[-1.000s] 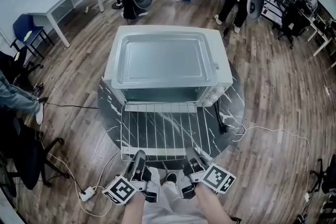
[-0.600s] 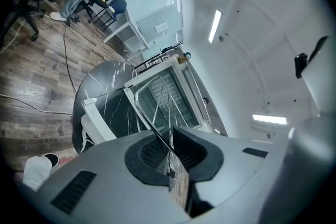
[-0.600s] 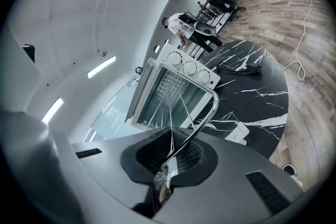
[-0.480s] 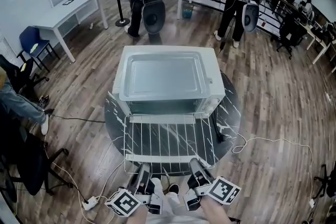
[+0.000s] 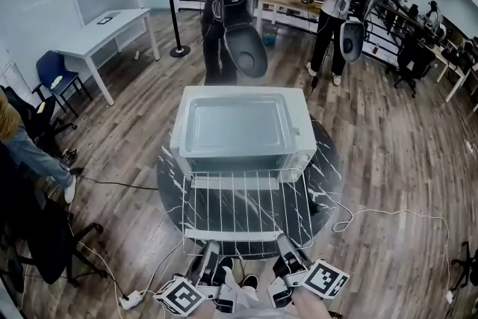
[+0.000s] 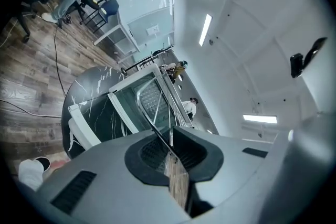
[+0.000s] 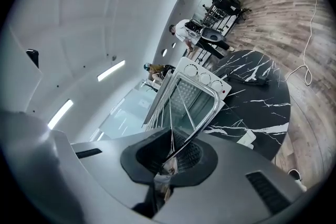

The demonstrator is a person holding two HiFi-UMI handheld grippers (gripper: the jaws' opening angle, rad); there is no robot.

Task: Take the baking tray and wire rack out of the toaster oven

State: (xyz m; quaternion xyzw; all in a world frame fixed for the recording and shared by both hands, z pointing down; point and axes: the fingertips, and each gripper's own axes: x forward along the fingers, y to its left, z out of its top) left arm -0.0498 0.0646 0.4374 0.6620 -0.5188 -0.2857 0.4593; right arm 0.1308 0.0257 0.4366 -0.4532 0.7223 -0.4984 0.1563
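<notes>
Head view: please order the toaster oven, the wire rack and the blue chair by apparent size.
1. toaster oven
2. wire rack, only slightly smaller and nearer the camera, so unsure
3. blue chair, clearly smallest

I'm holding my left gripper and right gripper side by side, low before me, both pointing away, nearly level. Each one's jaws are pinching the wire rack's near edge, towards its left and right corners.

Head view overhead; gripper views close, apparently tilted, share oven.
</notes>
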